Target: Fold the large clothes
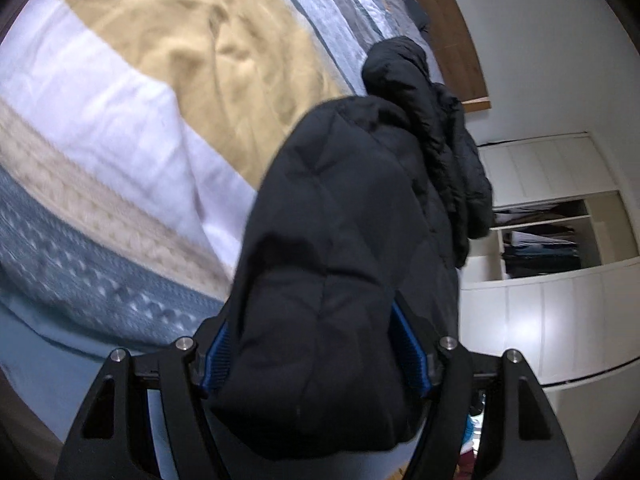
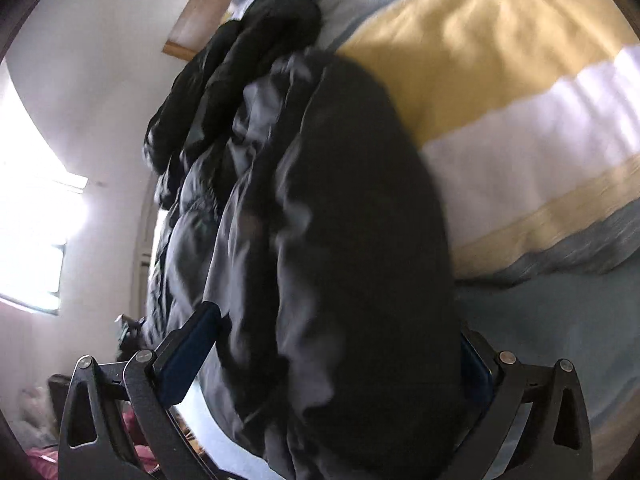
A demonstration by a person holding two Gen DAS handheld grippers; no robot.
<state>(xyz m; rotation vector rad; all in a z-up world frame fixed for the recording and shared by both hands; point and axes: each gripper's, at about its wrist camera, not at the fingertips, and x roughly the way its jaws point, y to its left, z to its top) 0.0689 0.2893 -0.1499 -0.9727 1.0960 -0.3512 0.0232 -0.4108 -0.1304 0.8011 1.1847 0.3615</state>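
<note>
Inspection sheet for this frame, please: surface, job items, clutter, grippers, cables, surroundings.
Surface: bed with striped cover in yellow, white and blue-grey bands, rumpled.
Job's things: black puffer jacket, bunched and hanging between both tools; its far end lies at the bed's edge.
Clutter: pink items low by the floor, too blurred to identify.
Grippers: left hand-held gripper has its blue pads pressed on the jacket; right hand-held gripper stands wide, one pad apparently clear of the fabric, the jacket between its fingers.
Cables: nothing seen.
Surroundings: wooden bed frame, white wardrobe with one section open on shelves, bright window.
</note>
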